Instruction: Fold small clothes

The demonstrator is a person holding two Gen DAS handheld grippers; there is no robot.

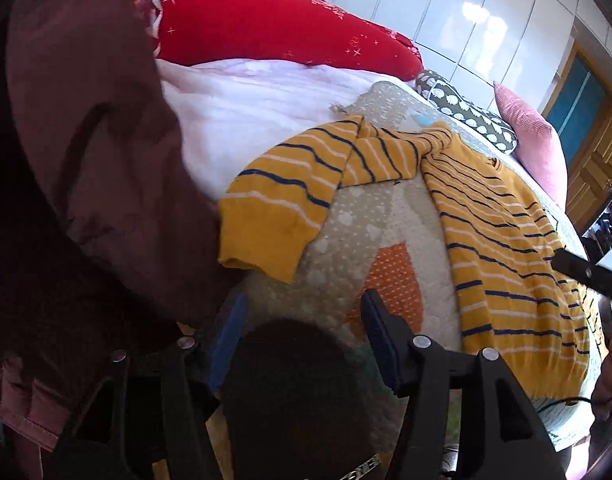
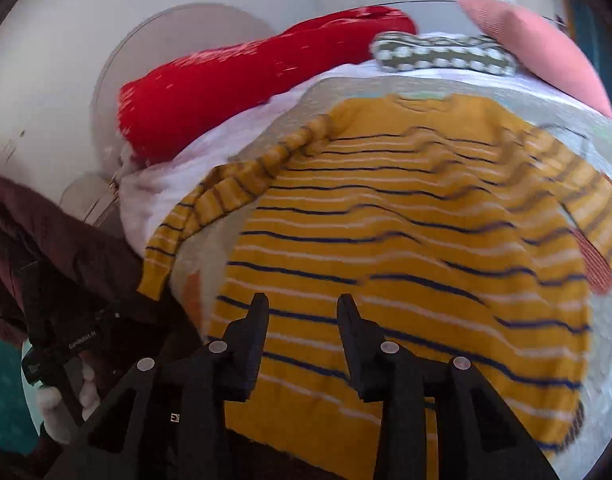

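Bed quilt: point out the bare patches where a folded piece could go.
Bare quilt lies between the striped sweater's body and its outstretched sleeve. Crowded: red pillow and pink blanket behind, spotted cushion at the head.

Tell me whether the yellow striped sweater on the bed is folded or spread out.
Spread out, not yet folded. The yellow knit sweater with navy and white stripes lies flat on the patterned quilt, with one sleeve stretched sideways.

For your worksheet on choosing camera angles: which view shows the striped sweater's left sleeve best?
The left wrist view: the sleeve lies sharp and whole there, from cuff to shoulder, bent across the patterned quilt. The right wrist view shows mostly the body of the striped sweater; that sleeve is blurred at its left edge.
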